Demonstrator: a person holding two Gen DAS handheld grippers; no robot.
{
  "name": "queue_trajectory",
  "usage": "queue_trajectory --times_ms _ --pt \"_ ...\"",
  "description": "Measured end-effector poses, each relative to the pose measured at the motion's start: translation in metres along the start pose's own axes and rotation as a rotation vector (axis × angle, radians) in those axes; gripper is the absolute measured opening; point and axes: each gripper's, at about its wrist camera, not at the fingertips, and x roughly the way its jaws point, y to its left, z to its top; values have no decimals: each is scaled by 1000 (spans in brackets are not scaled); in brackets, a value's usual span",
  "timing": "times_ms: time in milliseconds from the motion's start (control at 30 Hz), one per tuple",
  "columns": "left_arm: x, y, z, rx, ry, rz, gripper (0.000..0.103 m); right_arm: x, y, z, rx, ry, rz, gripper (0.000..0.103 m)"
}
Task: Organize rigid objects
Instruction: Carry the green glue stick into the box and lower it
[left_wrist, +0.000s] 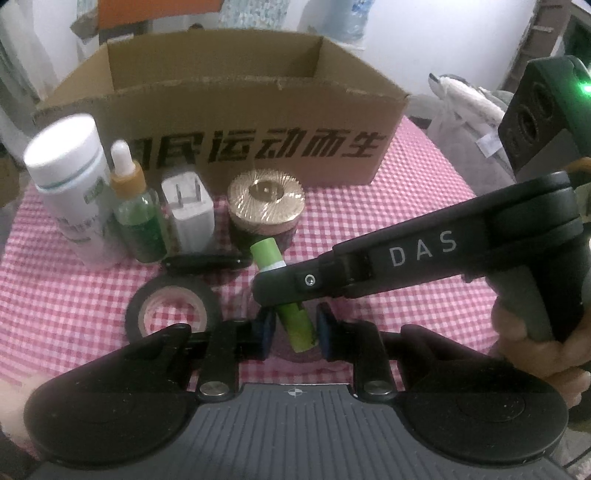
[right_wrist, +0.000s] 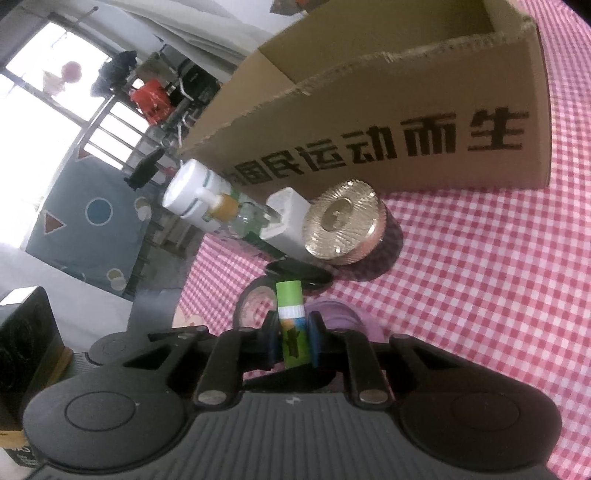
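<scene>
A green tube with a white band is held by my right gripper, which is shut on its middle. In the left wrist view the right gripper's finger crosses the tube from the right. My left gripper is open, its blue pads on either side of the tube's lower end without clear contact. Behind stand a white bottle, a green dropper bottle, a white plug and a gold-lidded jar. A black tape roll and a flat black object lie on the cloth.
An open cardboard box with black lettering stands behind the row of objects. The table has a red-and-white checked cloth. A grey plush toy lies at the far right. The table's left edge drops to the floor.
</scene>
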Motion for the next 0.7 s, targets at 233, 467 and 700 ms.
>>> queue_trajectory --times_ms 233,467,700 --pt "-38 -5 19 15 -86 30 23 -28 31 15 -65 -66 42 18" --pt "-68 8 64 -41 -185 42 23 -51 62 61 -153 -141 99 18" --pt "-61 37 116 -111 -193 59 23 -37 71 126 -185 -120 123 17"
